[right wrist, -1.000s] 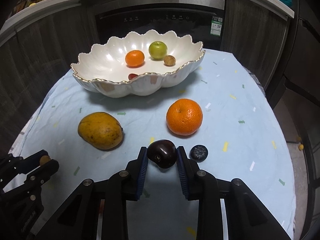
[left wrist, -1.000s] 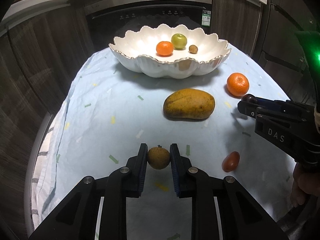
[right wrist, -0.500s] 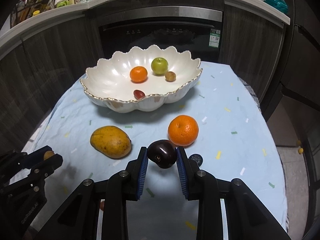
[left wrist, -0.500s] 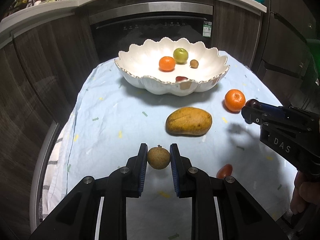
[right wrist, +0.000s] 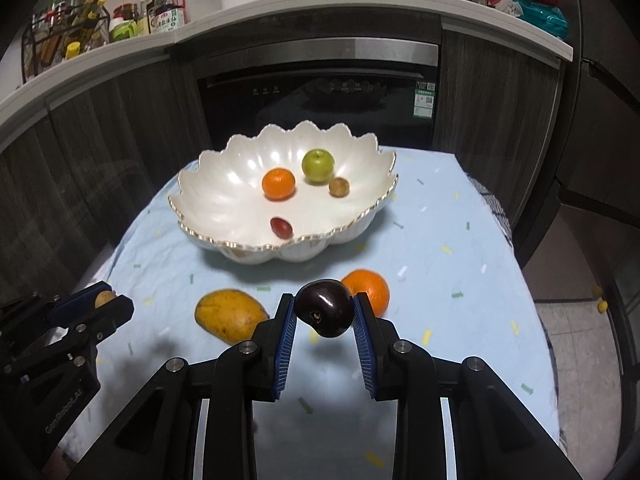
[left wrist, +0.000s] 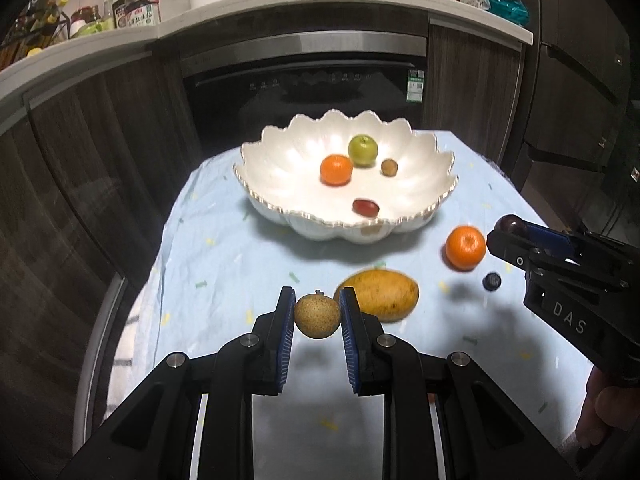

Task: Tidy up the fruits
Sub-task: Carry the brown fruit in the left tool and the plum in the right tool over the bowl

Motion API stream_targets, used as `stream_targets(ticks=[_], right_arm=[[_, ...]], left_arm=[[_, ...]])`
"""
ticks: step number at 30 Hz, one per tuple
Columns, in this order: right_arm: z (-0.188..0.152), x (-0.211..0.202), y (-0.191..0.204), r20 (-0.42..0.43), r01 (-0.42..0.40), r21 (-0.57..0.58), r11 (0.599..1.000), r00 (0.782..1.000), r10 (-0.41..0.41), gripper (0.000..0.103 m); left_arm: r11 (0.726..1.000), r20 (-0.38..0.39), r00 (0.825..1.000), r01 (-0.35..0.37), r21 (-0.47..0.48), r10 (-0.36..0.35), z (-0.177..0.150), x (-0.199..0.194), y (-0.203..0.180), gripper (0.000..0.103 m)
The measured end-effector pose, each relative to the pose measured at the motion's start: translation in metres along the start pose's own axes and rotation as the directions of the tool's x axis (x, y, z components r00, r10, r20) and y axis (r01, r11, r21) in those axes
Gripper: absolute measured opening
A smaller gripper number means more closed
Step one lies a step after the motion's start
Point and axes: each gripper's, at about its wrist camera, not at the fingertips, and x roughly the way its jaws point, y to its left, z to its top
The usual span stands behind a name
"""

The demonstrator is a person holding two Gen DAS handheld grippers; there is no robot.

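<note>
My left gripper is shut on a small brown speckled fruit, held well above the blue cloth. My right gripper is shut on a dark purple plum, also held in the air. A white scalloped bowl at the far side holds a small orange, a green apple, a small brown fruit and a red grape tomato. On the cloth lie a mango, an orange and a blueberry.
The table has a light blue cloth with coloured flecks. A dark oven front and cabinets stand close behind the bowl. A counter shelf above carries bottles and bags. The floor drops off to the right.
Both grippers have risen and pulled back from the table with their fruits. The bowl's inside now shows fully, including the red grape tomato.
</note>
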Motion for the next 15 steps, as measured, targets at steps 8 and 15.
stream_targets(ticks=[8, 15], right_arm=[[0.018, -0.003, 0.000, 0.033, -0.005, 0.006, 1.000, 0.999, 0.005, 0.030], [0.034, -0.003, -0.004, 0.057, -0.003, 0.008, 1.000, 0.998, 0.003, 0.030]], left_arm=[[1.000, 0.033, 0.999, -0.006, 0.008, 0.006, 0.024, 0.003, 0.001, 0.023], [1.000, 0.049, 0.999, -0.004, 0.014, 0.003, 0.040, 0.008, 0.002, 0.023]])
